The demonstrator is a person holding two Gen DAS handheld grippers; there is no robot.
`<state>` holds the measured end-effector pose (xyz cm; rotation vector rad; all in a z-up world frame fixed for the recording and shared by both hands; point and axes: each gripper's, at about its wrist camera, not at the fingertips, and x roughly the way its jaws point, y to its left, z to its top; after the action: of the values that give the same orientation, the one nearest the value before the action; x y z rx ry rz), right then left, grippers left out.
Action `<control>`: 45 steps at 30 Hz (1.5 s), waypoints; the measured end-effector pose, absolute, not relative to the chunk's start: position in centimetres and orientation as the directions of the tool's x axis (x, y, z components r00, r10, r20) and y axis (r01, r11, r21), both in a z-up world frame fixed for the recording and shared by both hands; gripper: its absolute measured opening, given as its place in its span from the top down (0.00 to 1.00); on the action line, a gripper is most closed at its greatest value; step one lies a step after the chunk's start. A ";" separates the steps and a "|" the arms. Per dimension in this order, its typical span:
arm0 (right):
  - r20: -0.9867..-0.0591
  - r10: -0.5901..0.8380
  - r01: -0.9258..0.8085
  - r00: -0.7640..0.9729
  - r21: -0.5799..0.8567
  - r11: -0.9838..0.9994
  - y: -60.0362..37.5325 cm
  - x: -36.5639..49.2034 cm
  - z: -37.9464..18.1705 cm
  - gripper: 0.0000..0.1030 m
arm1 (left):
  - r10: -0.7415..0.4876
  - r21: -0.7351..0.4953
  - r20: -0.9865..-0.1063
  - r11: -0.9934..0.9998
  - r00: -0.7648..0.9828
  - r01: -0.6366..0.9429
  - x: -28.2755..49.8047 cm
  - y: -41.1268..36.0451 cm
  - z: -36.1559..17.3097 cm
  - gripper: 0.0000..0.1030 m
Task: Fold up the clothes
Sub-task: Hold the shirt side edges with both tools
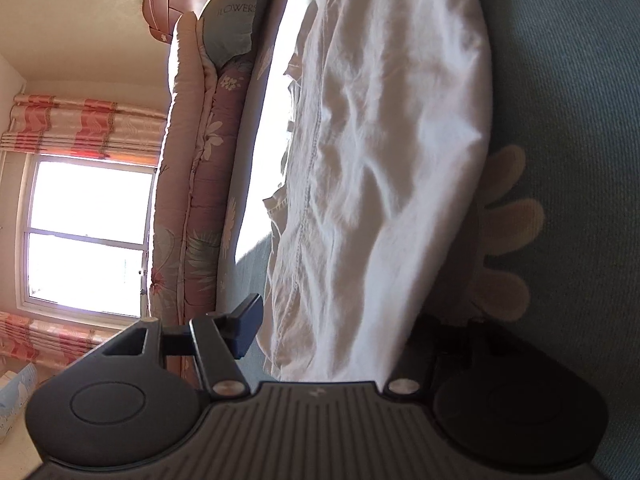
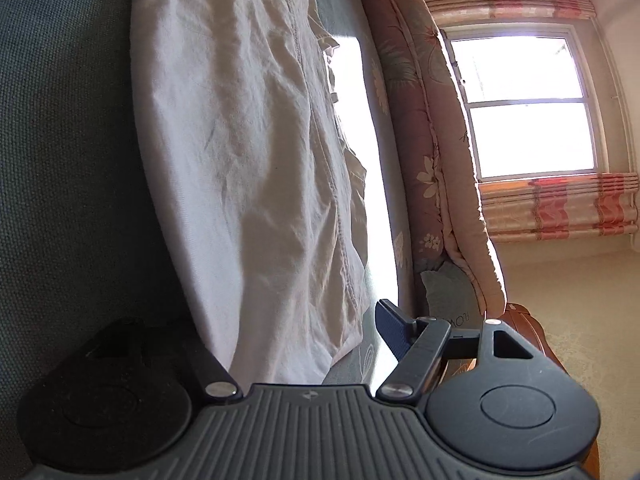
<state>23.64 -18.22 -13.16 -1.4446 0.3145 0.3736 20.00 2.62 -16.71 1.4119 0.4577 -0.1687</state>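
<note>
One white, creased cotton garment [image 1: 384,168] lies on the teal woven bedsheet [image 1: 580,80], and it is the only item of clothing in view. Both wrist cameras are rolled sideways, so the bed surface appears as a vertical plane. The garment's long axis runs away from each camera, from the gripper base toward the far end of the frame. One stitched seam [image 1: 310,184] runs along that same axis. In the right wrist view the same garment [image 2: 248,152] lies on the sheet [image 2: 60,120], again lengthwise along the viewing direction.

Two grippers are present. The left gripper [image 1: 352,324] has its jaws spread wide: one black finger [image 1: 246,326] stands clear on the window side, and the other lies in shadow against the sheet, with the near end of the garment between them. The right gripper [image 2: 280,332] is likewise spread, with one finger [image 2: 394,328] clear of the cloth and the garment's near end between the jaws. Neither gripper is clamped on the fabric.

One folded pink floral quilt [image 1: 196,184] lies beyond the garment, and one bright window [image 1: 88,236] is visible with striped pink curtains [image 1: 80,128].
</note>
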 end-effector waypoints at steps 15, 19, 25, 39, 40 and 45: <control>-0.413 0.094 -0.413 0.906 -0.910 -0.018 -17.7 22.0 -16.1 0.90 | 0.164 0.893 -0.442 0.174 0.882 0.415 18.6 1.8 -19.1 1.00; -0.453 0.080 -0.457 0.888 -0.889 0.032 -17.6 22.3 -15.9 0.90 | 0.156 0.890 -0.446 0.179 0.881 0.418 18.3 2.0 -18.6 1.00; -0.494 0.095 -0.502 0.864 -0.861 0.079 -17.6 23.0 -14.3 0.92 | 0.143 0.886 -0.451 0.188 0.881 0.423 17.9 2.2 -18.0 1.00; -0.516 0.138 -0.533 0.845 -0.832 0.156 -18.2 22.7 -10.4 0.93 | 0.105 0.892 -0.423 0.224 0.900 0.393 16.2 2.6 -14.8 1.00; -0.523 0.135 -0.539 0.842 -0.828 0.156 -18.2 22.6 -10.2 0.93 | 0.102 0.891 -0.427 0.218 0.898 0.399 15.8 2.6 -14.6 1.00; -0.558 0.138 -0.573 0.819 -0.808 0.137 -18.8 20.7 -9.4 0.93 | 0.091 0.883 -0.452 0.187 0.887 0.431 13.3 2.4 -14.1 1.00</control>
<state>20.72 -18.77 -9.40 -1.3433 0.3924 0.5338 13.32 2.37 -14.10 1.3749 0.4555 -0.2511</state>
